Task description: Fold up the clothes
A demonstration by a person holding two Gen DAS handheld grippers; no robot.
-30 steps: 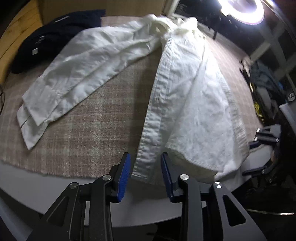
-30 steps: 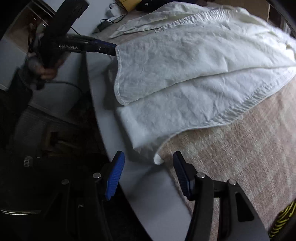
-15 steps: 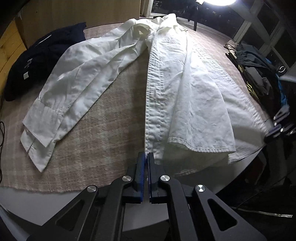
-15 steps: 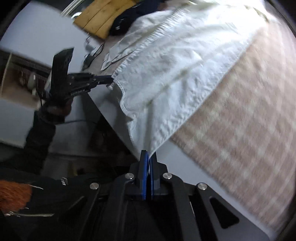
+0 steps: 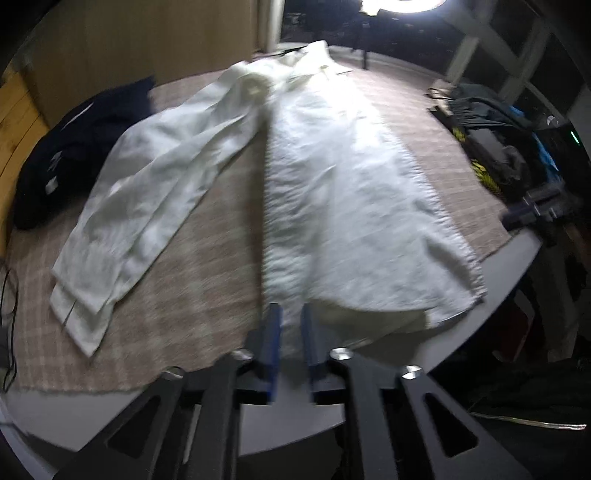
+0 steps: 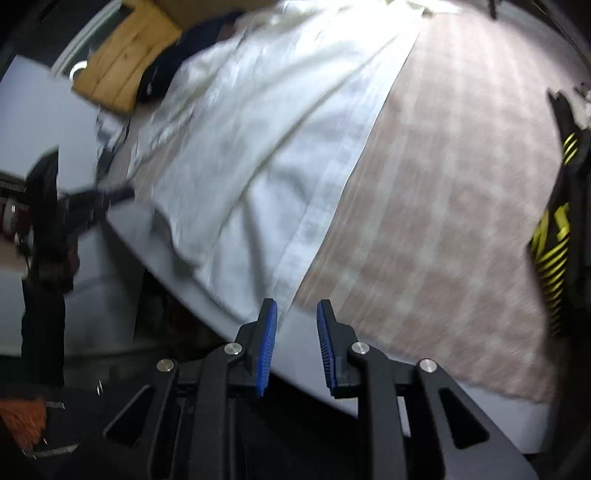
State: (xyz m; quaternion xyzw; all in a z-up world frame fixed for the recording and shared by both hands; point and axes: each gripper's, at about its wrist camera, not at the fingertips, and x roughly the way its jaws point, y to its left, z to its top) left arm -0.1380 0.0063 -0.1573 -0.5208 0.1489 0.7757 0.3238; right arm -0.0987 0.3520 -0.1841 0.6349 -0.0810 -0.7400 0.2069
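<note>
The left hand-held gripper [image 5: 291, 328] points steeply down at the near edge of the worktop [image 5: 280, 421]. Its blue pads [image 5: 274, 332] stand a narrow gap apart, having just been opening, and nothing is pinched between them; the hem of the white shirt [image 5: 343, 206] lies just beyond their tips. The picture is motion-blurred.

The right hand-held gripper [image 6: 293, 325] also points down at the worktop edge. Its ribbed blue pads [image 6: 267, 343] are likewise a narrow gap apart, having just been opening, and hold nothing. The corner of the shirt's front band lies just beside the left pad, apart from it.

The white shirt is spread lengthwise on a pale checked cloth [image 5: 192, 280] that covers the grey worktop, collar at the far end, hem at the near end, with a little of the hem hanging over the edge. One long sleeve [image 5: 147, 221] lies stretched out to the left of the body, its cuff near the cloth's edge.

A dark navy garment [image 5: 77, 147] lies bunched at the far left of the cloth. More dark clothing with yellow stripes [image 5: 491, 158] is piled at the right. A bright ring lamp [image 5: 402, 4] glares at the top of the left view.
</note>
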